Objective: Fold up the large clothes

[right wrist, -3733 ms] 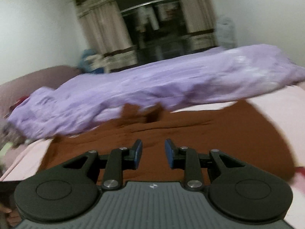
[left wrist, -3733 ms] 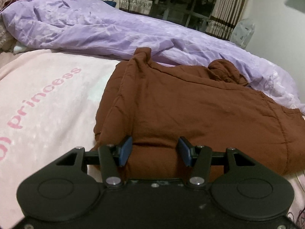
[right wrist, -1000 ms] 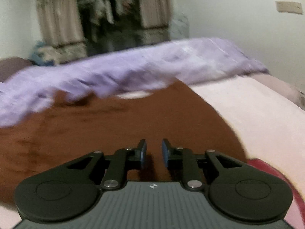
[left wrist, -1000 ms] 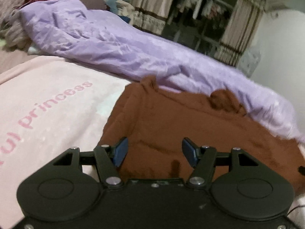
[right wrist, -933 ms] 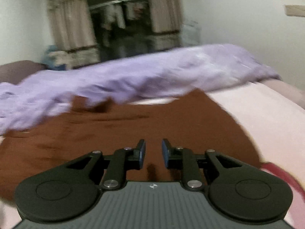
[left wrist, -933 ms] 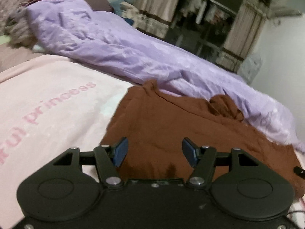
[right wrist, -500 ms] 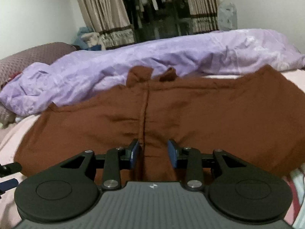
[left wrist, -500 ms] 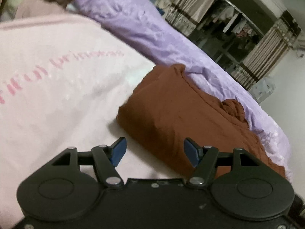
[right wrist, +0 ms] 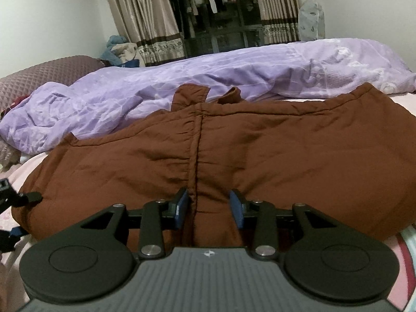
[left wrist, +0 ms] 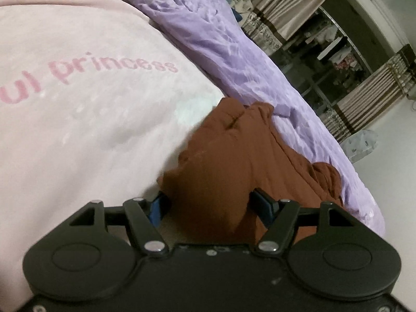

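Observation:
A large brown padded garment (right wrist: pixel 260 150) lies spread across the bed, folded over with a seam down its middle. My right gripper (right wrist: pixel 209 205) is at its near edge with the seam between the jaws. The jaws are opening and the pads do not press the cloth. In the left wrist view the garment's left end (left wrist: pixel 234 156) bulges up between the jaws of my left gripper (left wrist: pixel 210 205). Those jaws are wide and still opening, with no squeeze on the cloth. Part of the left gripper (right wrist: pixel 15 197) shows at the garment's left end in the right wrist view.
A pink blanket (left wrist: pixel 78 104) with pink lettering covers the bed under the garment. A crumpled purple duvet (right wrist: pixel 234 70) lies along the far side, touching the garment's far edge. Beyond it are a quilted headboard (right wrist: pixel 52 72), curtains and hanging clothes (right wrist: pixel 213 13).
My left gripper rolled and dropped to the garment's left end, which now sits between its wider jaws. My right gripper swung left to the middle seam and its jaws spread.

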`<state>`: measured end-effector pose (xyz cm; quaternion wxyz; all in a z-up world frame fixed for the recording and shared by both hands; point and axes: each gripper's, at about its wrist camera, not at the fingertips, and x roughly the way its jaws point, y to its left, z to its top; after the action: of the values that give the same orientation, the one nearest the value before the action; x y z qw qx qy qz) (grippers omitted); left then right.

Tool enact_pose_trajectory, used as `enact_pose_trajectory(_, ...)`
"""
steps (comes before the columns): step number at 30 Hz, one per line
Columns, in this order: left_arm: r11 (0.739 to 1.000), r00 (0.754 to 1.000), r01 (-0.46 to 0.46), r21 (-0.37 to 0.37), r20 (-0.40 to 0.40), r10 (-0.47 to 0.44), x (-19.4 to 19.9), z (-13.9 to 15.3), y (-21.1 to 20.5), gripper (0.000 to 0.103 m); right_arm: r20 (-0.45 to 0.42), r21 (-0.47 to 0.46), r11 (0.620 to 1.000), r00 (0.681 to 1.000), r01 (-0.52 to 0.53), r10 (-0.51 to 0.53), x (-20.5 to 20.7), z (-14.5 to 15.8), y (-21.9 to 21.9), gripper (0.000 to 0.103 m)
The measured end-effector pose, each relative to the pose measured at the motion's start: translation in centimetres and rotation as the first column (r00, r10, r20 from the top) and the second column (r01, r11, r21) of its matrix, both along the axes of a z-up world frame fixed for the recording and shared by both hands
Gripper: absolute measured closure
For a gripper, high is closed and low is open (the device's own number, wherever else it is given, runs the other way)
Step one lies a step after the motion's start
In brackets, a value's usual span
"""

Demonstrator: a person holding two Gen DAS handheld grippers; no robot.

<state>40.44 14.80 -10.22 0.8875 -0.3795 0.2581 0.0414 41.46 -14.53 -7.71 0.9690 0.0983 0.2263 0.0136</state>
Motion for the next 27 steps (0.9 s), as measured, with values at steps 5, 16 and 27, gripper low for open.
enact_pose_trajectory(5,0.998,1.0,0.019,0.063,0.012,-0.02,2.2,0.2,0.6,0.029,0.003,-0.007,1.0,1.0,0.003,-0.003,0.1,-0.2,0.1,0.058)
enact_pose_trajectory(16,0.996,0.997,0.055,0.063,0.057,-0.059,1.7,0.3,1.0,0.053,0.065,0.003,1.0,0.998,0.017,-0.017,-0.1,1.6,0.1,0.058)
enact_pose_trajectory(27,0.994,0.991,0.077,0.08,0.099,-0.085,2.0,1.5,0.9,0.064,0.031,-0.018,0.997,0.997,0.075,-0.075,5.5,1.3,0.0,0.058)
